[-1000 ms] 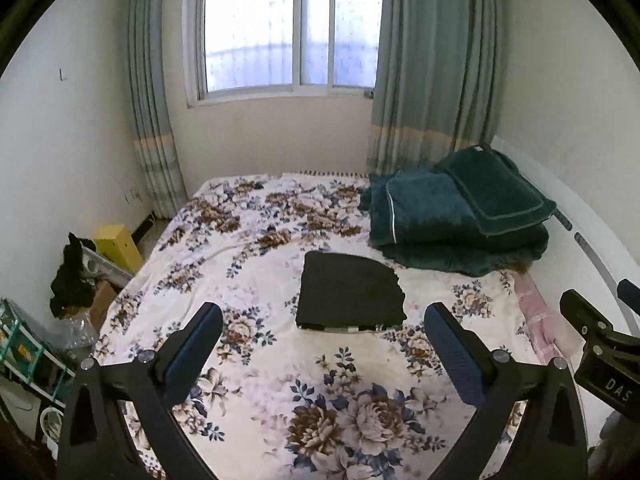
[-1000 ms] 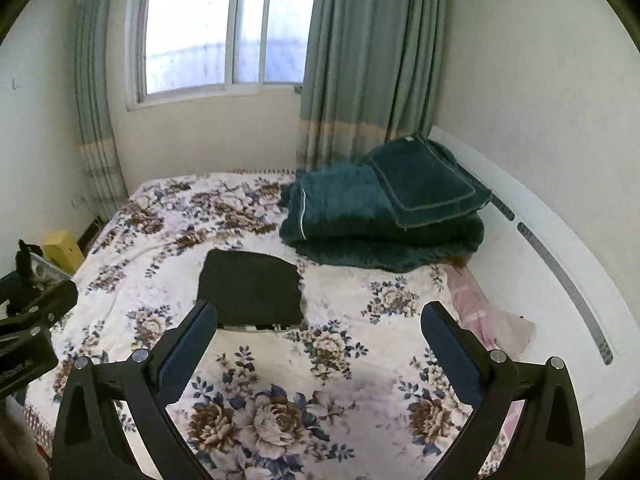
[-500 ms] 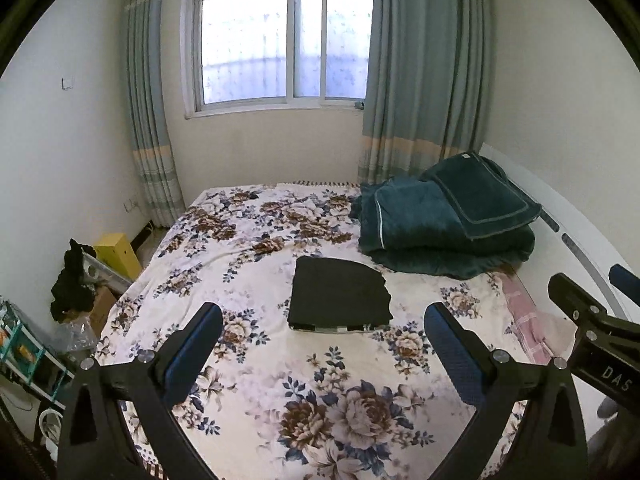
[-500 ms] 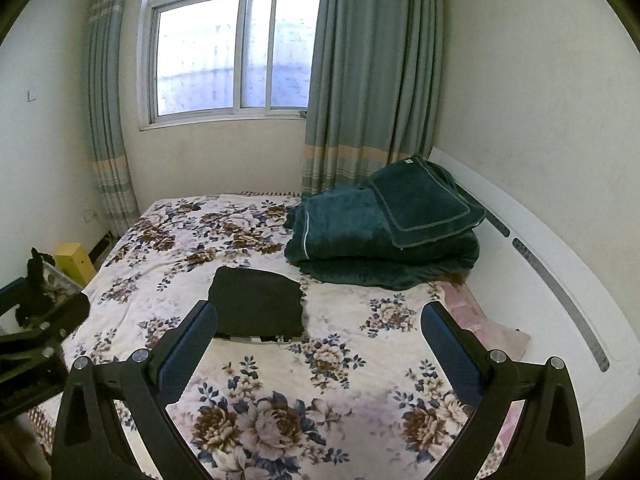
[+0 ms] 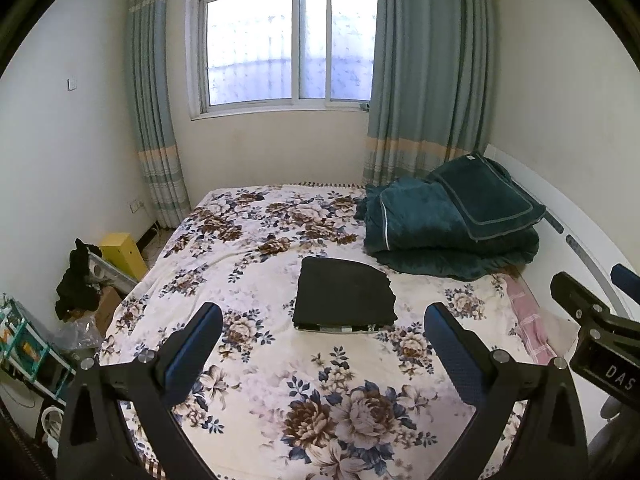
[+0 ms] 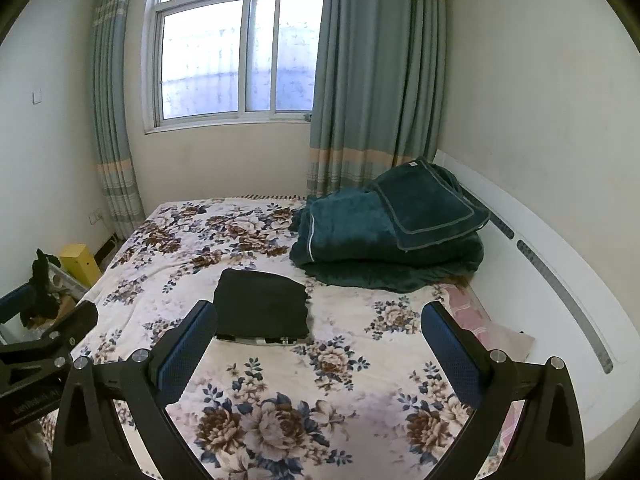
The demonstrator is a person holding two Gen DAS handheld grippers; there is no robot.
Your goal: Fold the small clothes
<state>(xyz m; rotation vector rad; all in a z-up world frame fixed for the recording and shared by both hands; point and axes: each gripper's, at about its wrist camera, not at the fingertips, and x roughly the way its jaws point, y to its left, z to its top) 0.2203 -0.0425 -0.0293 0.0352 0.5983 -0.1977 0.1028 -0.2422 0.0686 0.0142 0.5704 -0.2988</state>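
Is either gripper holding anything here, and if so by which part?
Nothing is held. The left gripper and right gripper are both open and empty, above the bed; the folded dark garment lies untouched.

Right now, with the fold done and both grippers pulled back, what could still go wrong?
The folded dark garment has a striped layer peeking out at its near edge, so nudging it could loosen the fold. The green blanket sits close behind it. The left gripper and right gripper are open and close together; they might collide.
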